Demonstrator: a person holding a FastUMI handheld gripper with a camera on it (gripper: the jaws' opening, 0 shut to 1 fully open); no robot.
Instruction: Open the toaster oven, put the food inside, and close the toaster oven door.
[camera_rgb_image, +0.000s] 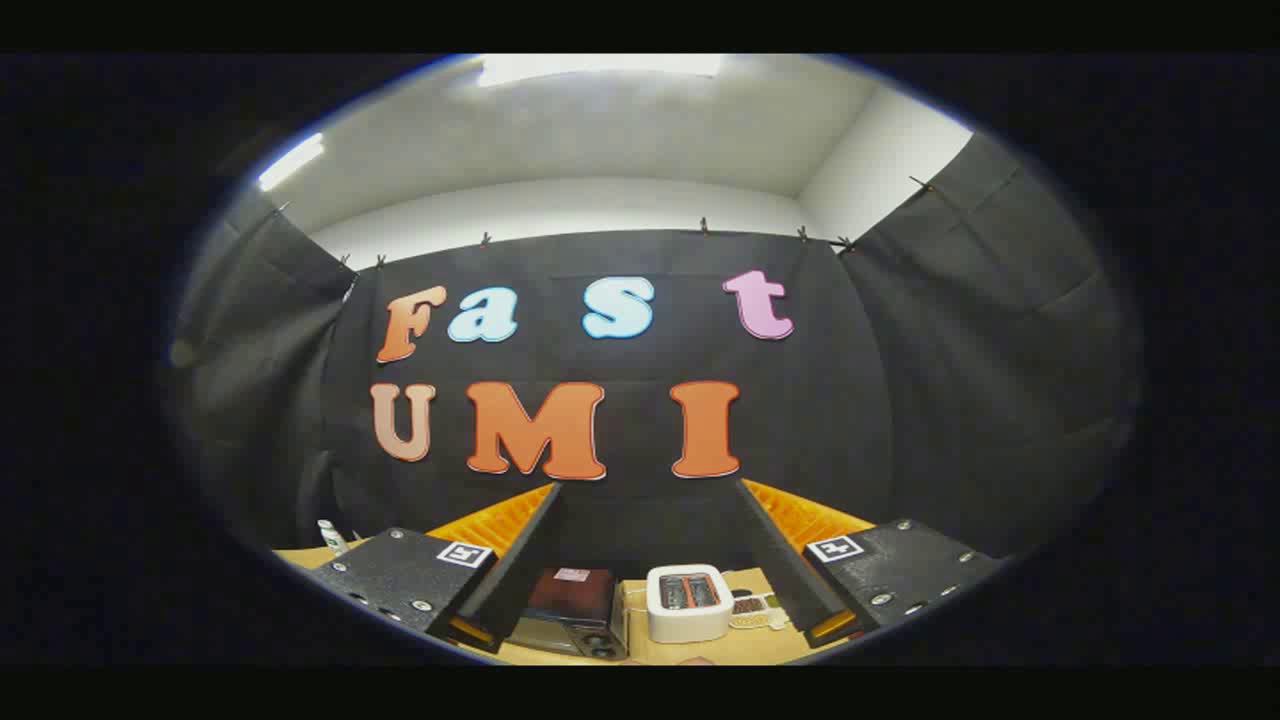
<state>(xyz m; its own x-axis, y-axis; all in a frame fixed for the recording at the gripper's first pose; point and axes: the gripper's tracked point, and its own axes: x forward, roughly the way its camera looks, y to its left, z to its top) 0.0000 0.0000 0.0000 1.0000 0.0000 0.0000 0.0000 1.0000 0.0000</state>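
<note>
We hold the hand-held gripper (640, 600) high above the bench (640, 650), its fingers spread wide apart with nothing between them. Down in the gap between the fingers sits the toaster oven (570, 612), dark and boxy, with its door apparently shut; we cannot make out the handle from this height. Just beside it, on its right, stands a white toaster (688, 602), and next to that a small plate of food (752, 608), too small to tell what it is.

The step in hand, as we judge it, is the approach to the oven door. To do it well we should come down and tilt forward until the door front faces us, keep the fingers spread, and steer left of the toaster so we don't knock it. We should aim at the door's top edge, where a handle likely sits.
</note>
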